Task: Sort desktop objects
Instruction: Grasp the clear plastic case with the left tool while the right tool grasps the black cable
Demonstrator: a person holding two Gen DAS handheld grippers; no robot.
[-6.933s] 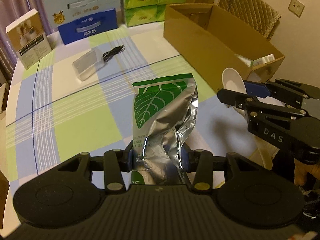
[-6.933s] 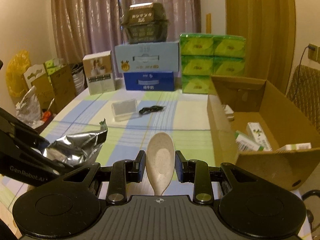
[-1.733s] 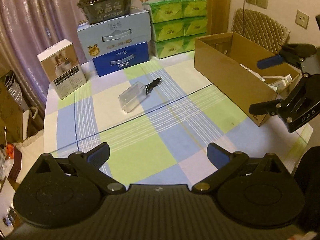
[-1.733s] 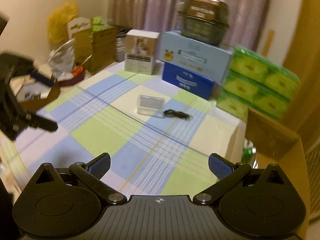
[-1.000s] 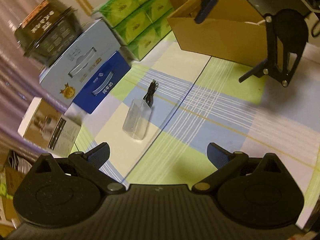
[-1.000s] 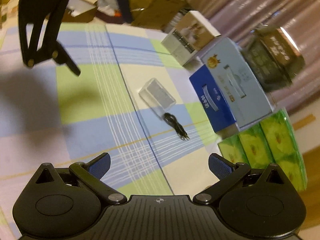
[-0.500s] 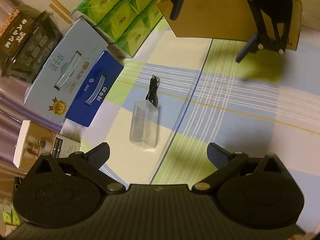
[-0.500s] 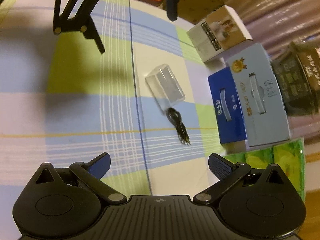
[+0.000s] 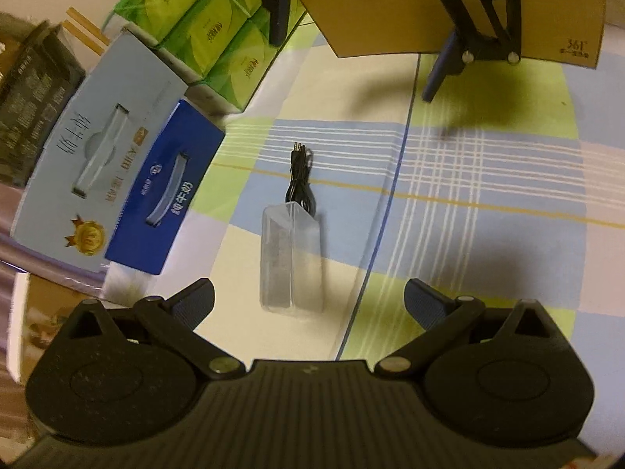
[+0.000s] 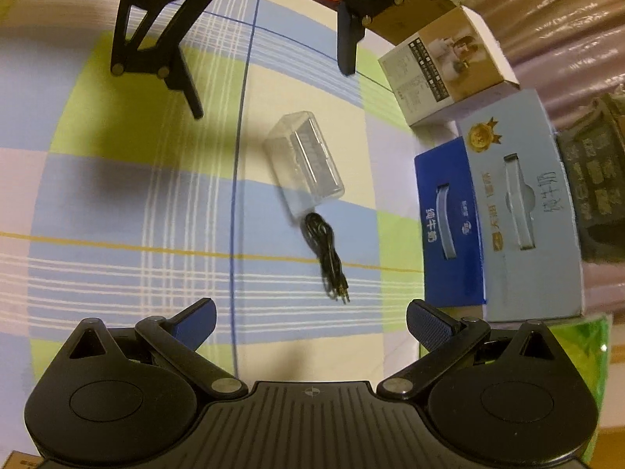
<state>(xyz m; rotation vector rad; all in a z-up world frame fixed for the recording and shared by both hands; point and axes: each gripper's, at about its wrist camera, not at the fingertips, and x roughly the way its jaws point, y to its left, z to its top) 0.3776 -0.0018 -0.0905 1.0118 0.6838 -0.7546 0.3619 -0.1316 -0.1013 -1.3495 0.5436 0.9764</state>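
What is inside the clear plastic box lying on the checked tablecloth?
The clear plastic box shows only a faint ribbed or greyish patch through its lid; whether that is contents or moulding cannot be told. The black cable lies outside it.

My left tool (image 9: 308, 305) hangs over the checked table (image 9: 488, 195) with its blue-padded fingers (image 9: 424, 305) spread wide and nothing between them. Just ahead lies a clear plastic box (image 9: 292, 258), and a coiled black cable (image 9: 300, 178) touches its far end. Beyond, the right tool (image 9: 355, 66) is also spread wide, in front of a cardboard box (image 9: 383, 8). To the left stand a dark blue carton (image 9: 164, 195) and green tissue packs (image 9: 207, 31).
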